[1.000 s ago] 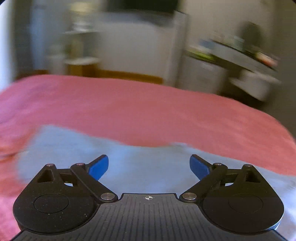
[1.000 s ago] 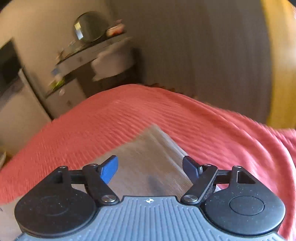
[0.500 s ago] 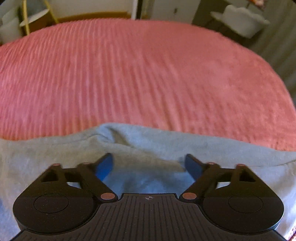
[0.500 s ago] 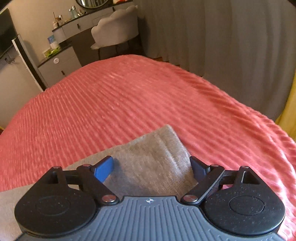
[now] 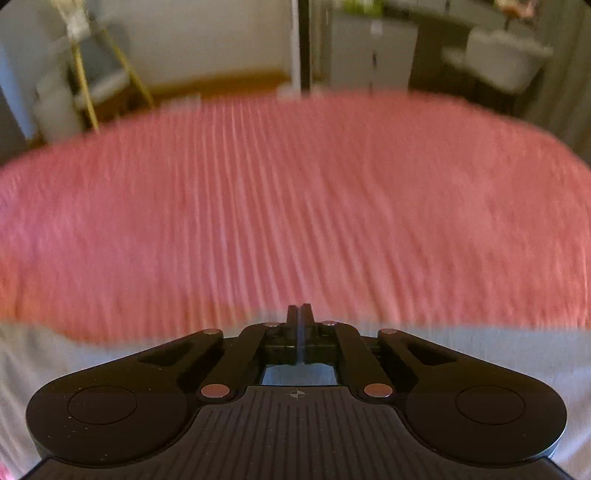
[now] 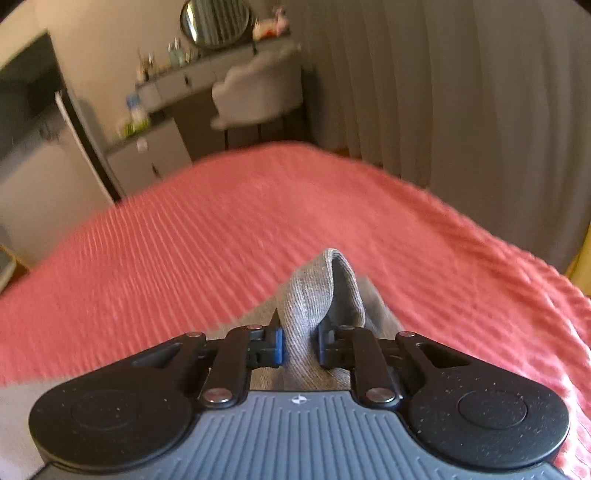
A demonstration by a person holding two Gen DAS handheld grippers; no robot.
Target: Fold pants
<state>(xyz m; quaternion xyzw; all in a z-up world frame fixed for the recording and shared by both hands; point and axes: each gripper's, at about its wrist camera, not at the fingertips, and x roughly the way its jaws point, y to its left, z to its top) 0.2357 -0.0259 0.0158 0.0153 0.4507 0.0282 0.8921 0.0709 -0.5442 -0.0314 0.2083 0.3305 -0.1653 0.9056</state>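
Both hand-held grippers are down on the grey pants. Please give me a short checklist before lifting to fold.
1. Right hand-held gripper pinches a raised fold of the pants; its jaws have just been closing: ok.
2. Left hand-held gripper is fully shut at the pants edge: ok.
3. Fabric caught in the left one: cannot tell.
4. Red bedspread ahead is bare for the fold: ok.
5. Pants lying smooth: cannot tell.

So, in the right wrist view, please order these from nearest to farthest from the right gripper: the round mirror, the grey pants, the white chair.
1. Grey pants: pinched in the right gripper.
2. White chair: beyond the red bedspread.
3. Round mirror: top, on the far wall.
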